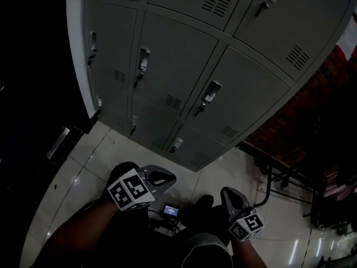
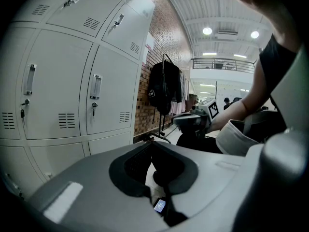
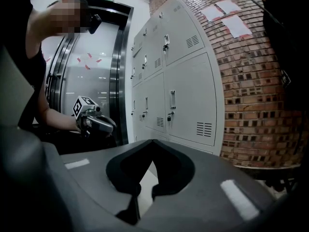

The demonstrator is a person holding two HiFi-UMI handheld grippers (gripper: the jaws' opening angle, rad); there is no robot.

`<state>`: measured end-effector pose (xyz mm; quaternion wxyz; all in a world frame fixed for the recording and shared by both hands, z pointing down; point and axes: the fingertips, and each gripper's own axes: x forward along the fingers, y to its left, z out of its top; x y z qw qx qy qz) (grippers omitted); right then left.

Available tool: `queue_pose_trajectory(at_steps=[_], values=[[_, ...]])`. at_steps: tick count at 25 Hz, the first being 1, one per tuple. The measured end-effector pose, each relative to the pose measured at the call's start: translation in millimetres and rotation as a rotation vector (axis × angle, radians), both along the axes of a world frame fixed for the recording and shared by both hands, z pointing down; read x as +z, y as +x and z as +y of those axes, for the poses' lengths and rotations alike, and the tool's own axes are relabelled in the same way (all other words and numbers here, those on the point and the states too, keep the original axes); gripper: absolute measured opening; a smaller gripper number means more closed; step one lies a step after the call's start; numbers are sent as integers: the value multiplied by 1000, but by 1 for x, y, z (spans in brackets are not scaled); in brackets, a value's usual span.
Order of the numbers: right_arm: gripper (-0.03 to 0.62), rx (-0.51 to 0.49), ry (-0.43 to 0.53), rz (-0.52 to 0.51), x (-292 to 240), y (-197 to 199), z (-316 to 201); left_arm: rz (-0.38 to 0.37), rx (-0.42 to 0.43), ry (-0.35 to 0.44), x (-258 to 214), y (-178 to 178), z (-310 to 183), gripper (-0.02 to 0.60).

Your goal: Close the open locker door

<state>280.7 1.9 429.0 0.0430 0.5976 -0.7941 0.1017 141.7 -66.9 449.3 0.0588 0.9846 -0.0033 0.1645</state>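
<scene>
A grey bank of lockers [image 1: 184,66] stands in front of me, and every door I can see lies flush, with handles and keys on their left edges. In the left gripper view the lockers [image 2: 58,95] fill the left side; in the right gripper view the lockers [image 3: 183,95] stand against a brick wall. My left gripper [image 1: 167,177] is held low over the tiles, short of the bottom row, shut with nothing in it. My right gripper [image 1: 227,192] hangs beside it, also shut and empty. Each gripper appears in the other's view: right gripper [image 2: 193,121], left gripper [image 3: 96,123].
A red brick wall [image 3: 251,81] runs right of the lockers. A metal rack [image 1: 279,177] stands there with a black garment [image 2: 164,88] hanging on it. A dark-framed glass door [image 3: 116,71] lies left of the lockers. A small lit screen [image 1: 170,210] shows between the grippers.
</scene>
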Motion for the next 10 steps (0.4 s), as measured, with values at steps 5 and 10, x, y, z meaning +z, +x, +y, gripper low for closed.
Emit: queue_pose_trajectory(at_steps=[5, 10], values=[[2, -3, 0, 2, 0, -1, 0, 0, 2, 2, -1, 0, 1, 12], [2, -3, 1, -5, 0, -2, 0, 1, 2, 3, 0, 0, 2, 12]])
